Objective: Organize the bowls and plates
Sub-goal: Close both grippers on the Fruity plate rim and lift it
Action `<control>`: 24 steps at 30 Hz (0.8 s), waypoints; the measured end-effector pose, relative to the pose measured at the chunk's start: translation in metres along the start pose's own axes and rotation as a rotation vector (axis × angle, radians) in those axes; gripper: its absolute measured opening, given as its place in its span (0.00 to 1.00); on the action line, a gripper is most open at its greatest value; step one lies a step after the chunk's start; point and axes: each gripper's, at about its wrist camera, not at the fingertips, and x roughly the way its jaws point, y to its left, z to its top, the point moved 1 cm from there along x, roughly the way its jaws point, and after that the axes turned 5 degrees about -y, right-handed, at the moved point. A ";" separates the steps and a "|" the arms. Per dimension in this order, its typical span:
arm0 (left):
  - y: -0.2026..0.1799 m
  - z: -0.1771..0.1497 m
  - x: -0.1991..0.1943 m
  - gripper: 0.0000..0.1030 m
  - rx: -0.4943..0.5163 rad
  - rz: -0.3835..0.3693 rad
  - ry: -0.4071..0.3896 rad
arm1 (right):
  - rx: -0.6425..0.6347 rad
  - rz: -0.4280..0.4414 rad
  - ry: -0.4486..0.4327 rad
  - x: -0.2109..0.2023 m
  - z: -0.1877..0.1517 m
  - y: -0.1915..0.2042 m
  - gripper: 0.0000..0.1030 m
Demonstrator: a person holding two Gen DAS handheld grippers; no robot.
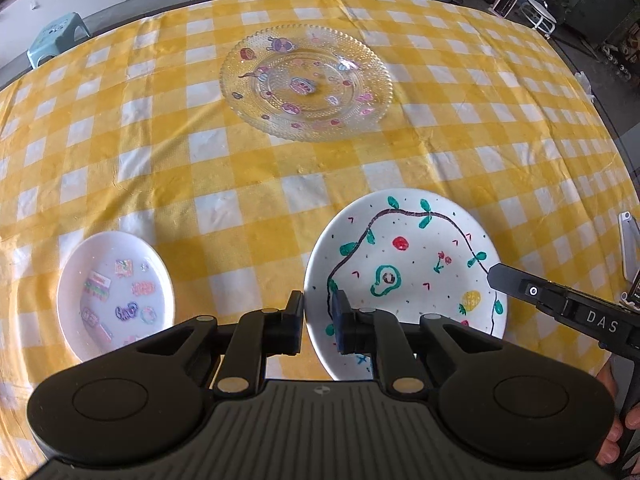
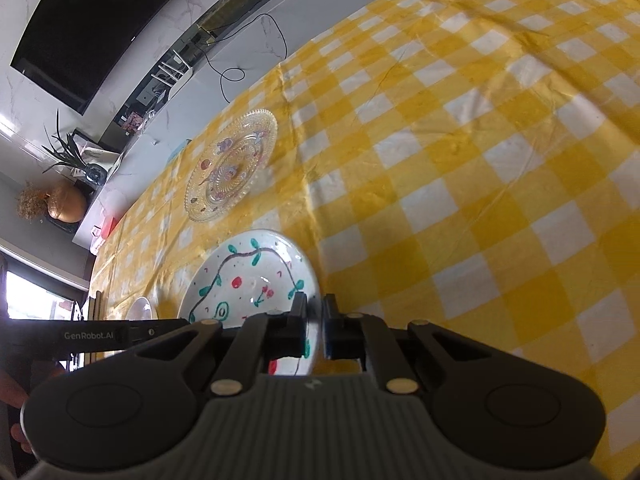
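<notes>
A white plate painted with a vine, fruit and an avocado [image 1: 404,272] [image 2: 248,280] is held near the table's front edge. My left gripper [image 1: 318,314] is shut on its left rim, one finger outside and one on the painted face. My right gripper [image 2: 314,322] is shut on the opposite rim; one of its fingers [image 1: 505,278] shows at the plate's right side. A clear beaded glass plate with stickers [image 1: 306,82] [image 2: 232,164] lies farther back. A small white dish with stickers [image 1: 116,294] [image 2: 140,308] sits left of the painted plate.
A yellow-and-white checked cloth [image 1: 200,168] covers the table. A white flat object [image 1: 628,240] lies at the right edge. A pale green stool [image 1: 56,36] and a cable [image 2: 240,68] are on the floor beyond. A person's fingers [image 1: 616,440] show at the lower right.
</notes>
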 end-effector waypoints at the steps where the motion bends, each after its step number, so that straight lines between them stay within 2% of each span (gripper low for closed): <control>1: -0.005 -0.003 -0.001 0.16 0.002 0.002 0.005 | -0.001 -0.004 -0.001 -0.004 -0.001 -0.003 0.05; 9: -0.040 -0.032 -0.012 0.16 0.012 0.014 -0.013 | 0.009 -0.034 0.000 -0.031 -0.010 -0.024 0.05; 13: -0.044 -0.048 -0.023 0.16 -0.026 0.005 -0.029 | 0.002 -0.035 0.001 -0.039 -0.016 -0.028 0.05; 18: -0.054 -0.071 -0.034 0.16 -0.056 0.036 -0.055 | -0.026 -0.026 0.012 -0.047 -0.024 -0.029 0.05; 24: -0.064 -0.094 -0.033 0.15 -0.100 0.034 -0.062 | -0.044 -0.041 0.004 -0.057 -0.029 -0.034 0.05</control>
